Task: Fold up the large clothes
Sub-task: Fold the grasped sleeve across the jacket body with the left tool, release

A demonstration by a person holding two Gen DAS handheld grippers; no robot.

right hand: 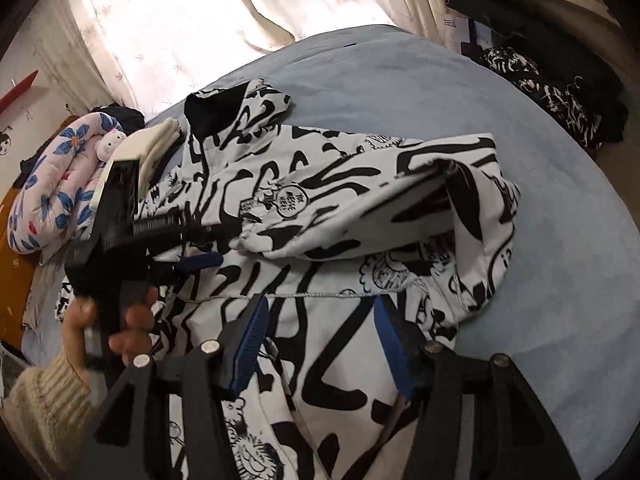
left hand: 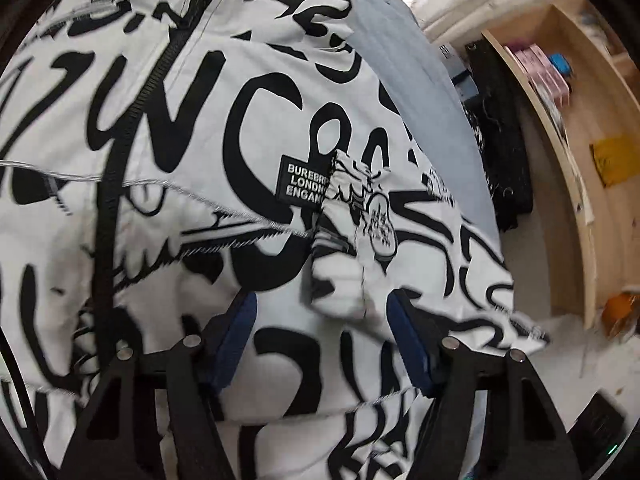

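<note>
Two grippers hang over one white jacket covered in black scrawled lettering, which lies spread on a bed with a pale blue sheet. The jacket is the landmark here: its dark-lined hood lies at the far end, toward the curtained window, and one sleeve is folded across its middle.

The right gripper sits above the near part of the jacket with its jaws about half open, cloth below them but nothing pinched between the blue pads. The left gripper points down at the jacket front, beside the black zip and near a small black label. Its jaws stand apart too, either side of a bunched cuff, and the pads do not press on the cloth.

In the right wrist view, the left gripper shows at the jacket's left edge, held by a hand in a cream knitted sleeve. Beyond the jacket on that side lies a rolled flowered quilt. On the opposite side, off the bed, stands a wooden shelf with a heap of dark clothes by it.
</note>
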